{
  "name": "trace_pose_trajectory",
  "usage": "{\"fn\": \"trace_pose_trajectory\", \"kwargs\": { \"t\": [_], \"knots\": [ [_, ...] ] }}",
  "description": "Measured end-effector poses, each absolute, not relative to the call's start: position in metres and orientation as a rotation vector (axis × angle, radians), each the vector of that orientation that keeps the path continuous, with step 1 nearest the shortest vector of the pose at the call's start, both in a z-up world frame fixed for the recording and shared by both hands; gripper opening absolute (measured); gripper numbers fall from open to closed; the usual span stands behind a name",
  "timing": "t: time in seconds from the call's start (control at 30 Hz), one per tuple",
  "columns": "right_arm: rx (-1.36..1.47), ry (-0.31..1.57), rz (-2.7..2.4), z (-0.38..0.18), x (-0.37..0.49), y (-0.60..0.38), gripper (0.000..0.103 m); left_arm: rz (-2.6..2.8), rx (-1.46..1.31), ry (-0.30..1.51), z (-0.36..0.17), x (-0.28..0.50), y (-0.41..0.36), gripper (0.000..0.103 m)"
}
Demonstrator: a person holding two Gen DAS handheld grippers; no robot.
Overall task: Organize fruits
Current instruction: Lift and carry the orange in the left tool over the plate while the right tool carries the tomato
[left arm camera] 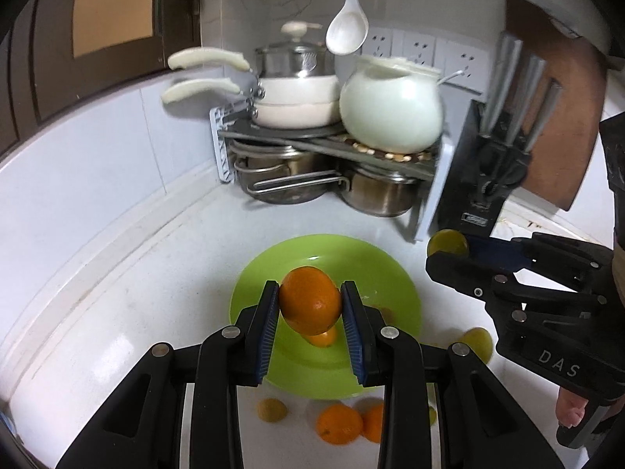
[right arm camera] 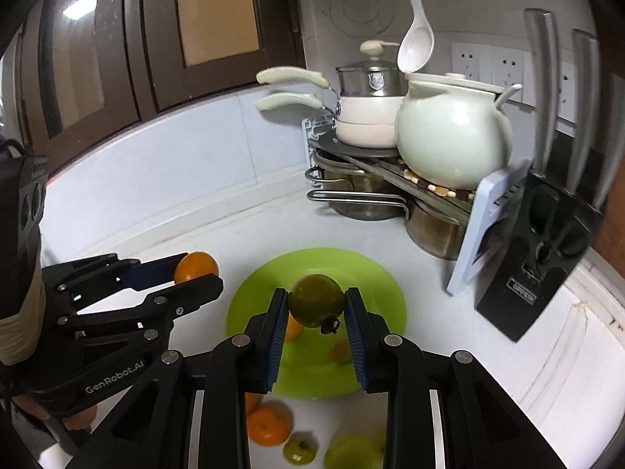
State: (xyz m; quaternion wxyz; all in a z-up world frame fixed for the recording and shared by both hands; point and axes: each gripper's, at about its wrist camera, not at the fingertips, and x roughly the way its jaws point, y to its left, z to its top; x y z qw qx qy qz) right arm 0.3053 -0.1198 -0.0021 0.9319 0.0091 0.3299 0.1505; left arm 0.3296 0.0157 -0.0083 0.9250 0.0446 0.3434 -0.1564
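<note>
In the left wrist view, the left tool (left arm camera: 310, 305) pinched an orange (left arm camera: 309, 301) above the green plate (left arm camera: 269, 273) on the white worktop (left arm camera: 136, 293). The right tool (left arm camera: 445, 252) hung to the right. More oranges (left arm camera: 338, 424) lay near the plate.

In the right wrist view, the right tool (right arm camera: 316, 306) pinched a green fruit (right arm camera: 316, 299) over that plate (right arm camera: 375, 273); the left tool (right arm camera: 203, 273) held its orange (right arm camera: 195, 265) at the left.
</note>
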Motion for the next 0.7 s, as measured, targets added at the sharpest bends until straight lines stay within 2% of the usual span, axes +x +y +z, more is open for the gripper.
{"fn": "trace_pose_trajectory", "kwargs": {
  "t": [0.7],
  "knots": [
    [-0.076,0.971,0.421,-0.068,0.429,-0.106,0.030,-0.339,0.127,0.887,-0.066,0.429,0.005,0.032]
  ]
}}
